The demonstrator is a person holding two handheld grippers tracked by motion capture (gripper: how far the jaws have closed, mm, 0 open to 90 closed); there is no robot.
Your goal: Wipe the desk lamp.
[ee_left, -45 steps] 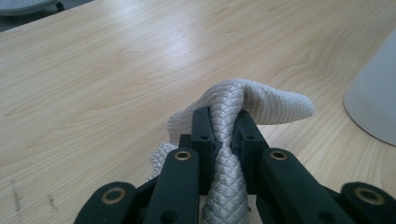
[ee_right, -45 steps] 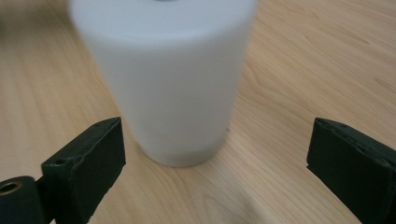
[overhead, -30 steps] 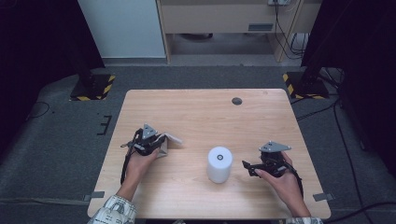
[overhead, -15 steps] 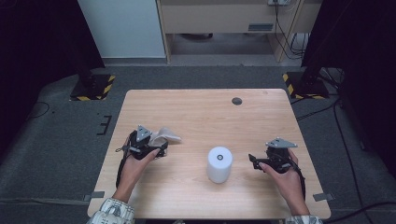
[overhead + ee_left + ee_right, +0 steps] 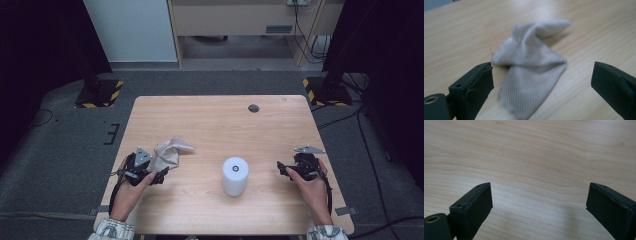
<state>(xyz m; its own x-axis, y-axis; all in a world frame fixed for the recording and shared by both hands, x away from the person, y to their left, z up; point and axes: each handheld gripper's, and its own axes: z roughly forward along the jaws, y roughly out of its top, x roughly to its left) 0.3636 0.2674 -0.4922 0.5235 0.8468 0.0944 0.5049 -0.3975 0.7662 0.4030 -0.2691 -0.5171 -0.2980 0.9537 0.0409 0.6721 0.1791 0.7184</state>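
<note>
Released since a second ago, the cloth (image 5: 531,72) lies crumpled at the table's (image 5: 225,120) left just beyond the wide-open left gripper (image 5: 541,82), so regrasping means closing squarely on its near fold, right gripper (image 5: 539,205) idle, wide.

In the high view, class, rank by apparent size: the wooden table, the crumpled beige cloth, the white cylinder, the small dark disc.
1. Wooden table
2-3. Crumpled beige cloth and white cylinder: look alike
4. Small dark disc
</note>
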